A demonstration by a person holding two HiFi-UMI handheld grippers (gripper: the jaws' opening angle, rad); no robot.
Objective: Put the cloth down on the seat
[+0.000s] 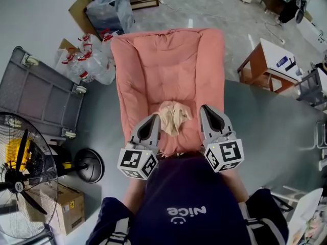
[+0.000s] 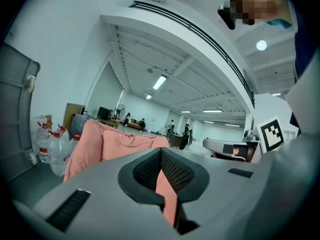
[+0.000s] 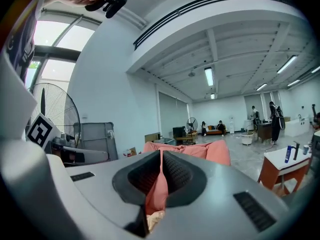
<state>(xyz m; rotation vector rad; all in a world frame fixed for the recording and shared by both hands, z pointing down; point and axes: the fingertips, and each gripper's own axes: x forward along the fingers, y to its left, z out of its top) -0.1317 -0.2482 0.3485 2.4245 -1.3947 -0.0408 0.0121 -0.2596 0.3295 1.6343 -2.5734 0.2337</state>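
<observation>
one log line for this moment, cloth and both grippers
cloth: crumpled on seat | left gripper: shut, empty, beside cloth | right gripper: shut, empty, beside cloth

On my left I see a big standing fan (image 1: 18, 177), a cardboard box (image 1: 69, 208), a grey cart (image 1: 43, 93) and water bottles (image 1: 89, 63); white-topped table (image 1: 273, 55) off right.

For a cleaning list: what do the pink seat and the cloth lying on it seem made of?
Seat: pink upholstery fabric over soft padding, matte; it looks puffy, with stitched dimples. Cloth: thin beige fabric, matte, perhaps cotton; it lies crumpled in soft folds. The fibres cannot be told.
</observation>
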